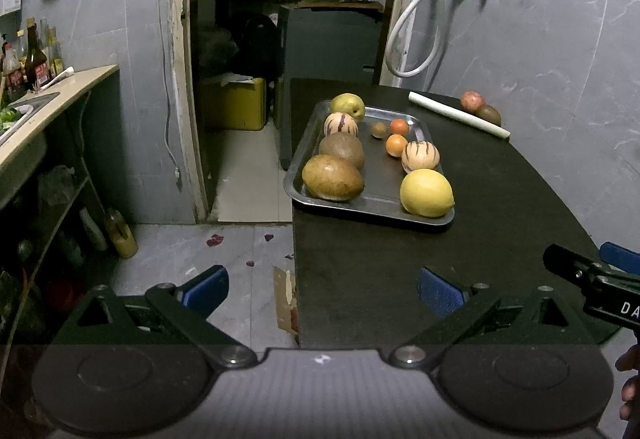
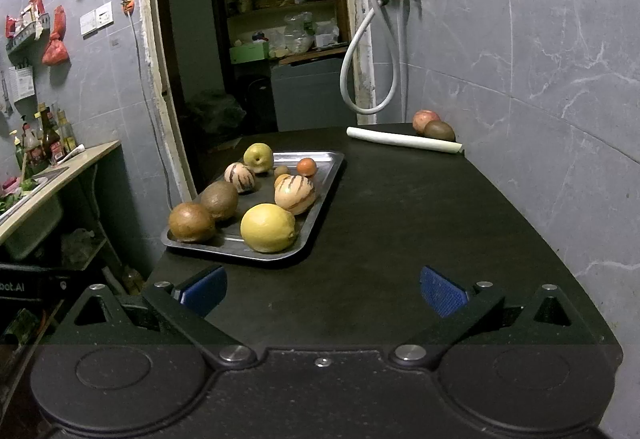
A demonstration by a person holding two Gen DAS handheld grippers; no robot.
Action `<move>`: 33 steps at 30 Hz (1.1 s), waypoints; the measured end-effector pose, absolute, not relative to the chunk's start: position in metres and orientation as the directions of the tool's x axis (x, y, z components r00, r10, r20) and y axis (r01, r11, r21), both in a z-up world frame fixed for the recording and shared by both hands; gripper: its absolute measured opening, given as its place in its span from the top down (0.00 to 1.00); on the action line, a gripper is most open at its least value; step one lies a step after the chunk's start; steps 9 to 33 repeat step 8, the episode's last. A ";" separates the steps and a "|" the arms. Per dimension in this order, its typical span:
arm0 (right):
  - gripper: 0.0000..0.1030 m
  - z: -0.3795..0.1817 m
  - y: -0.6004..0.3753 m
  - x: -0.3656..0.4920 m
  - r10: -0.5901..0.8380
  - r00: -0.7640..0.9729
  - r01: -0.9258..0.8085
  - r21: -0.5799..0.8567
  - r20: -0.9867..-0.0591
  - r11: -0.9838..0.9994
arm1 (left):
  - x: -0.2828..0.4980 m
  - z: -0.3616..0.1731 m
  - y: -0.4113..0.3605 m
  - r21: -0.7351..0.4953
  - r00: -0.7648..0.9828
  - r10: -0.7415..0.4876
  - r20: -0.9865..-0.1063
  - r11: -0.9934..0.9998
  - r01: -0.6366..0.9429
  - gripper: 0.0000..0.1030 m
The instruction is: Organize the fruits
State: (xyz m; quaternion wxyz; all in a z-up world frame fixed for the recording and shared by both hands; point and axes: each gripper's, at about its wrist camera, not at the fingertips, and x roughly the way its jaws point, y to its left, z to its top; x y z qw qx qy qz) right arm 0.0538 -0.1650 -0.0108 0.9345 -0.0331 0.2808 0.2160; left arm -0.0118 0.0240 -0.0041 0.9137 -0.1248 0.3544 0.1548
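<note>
Mixed fruits (image 1: 427, 193) on steel tray (image 1: 370, 201)

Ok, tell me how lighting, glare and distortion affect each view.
Left wrist view: dim light, heavy fisheye bending of walls, dark corner vignette; the metal tray shows mild glare at its far rim. Right wrist view: equally dim, the black table swallows detail, the lemon stays bright, and the doorway behind is murky.
</note>
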 end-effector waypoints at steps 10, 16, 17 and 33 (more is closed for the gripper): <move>0.01 -0.010 -0.165 0.054 0.386 0.749 -0.423 0.059 -0.539 0.904 | -0.008 -0.005 0.026 -0.120 0.691 0.192 -0.697 0.919 -0.377 0.01; 0.01 -0.010 -0.165 0.054 0.386 0.749 -0.423 0.059 -0.539 0.904 | -0.008 -0.005 0.026 -0.120 0.691 0.192 -0.697 0.919 -0.377 0.01; 0.01 -0.010 -0.165 0.054 0.386 0.749 -0.423 0.059 -0.539 0.904 | -0.008 -0.005 0.026 -0.120 0.691 0.192 -0.697 0.919 -0.377 0.01; 0.01 -0.010 -0.165 0.054 0.386 0.749 -0.423 0.059 -0.539 0.904 | -0.008 -0.005 0.026 -0.120 0.691 0.192 -0.697 0.919 -0.377 0.01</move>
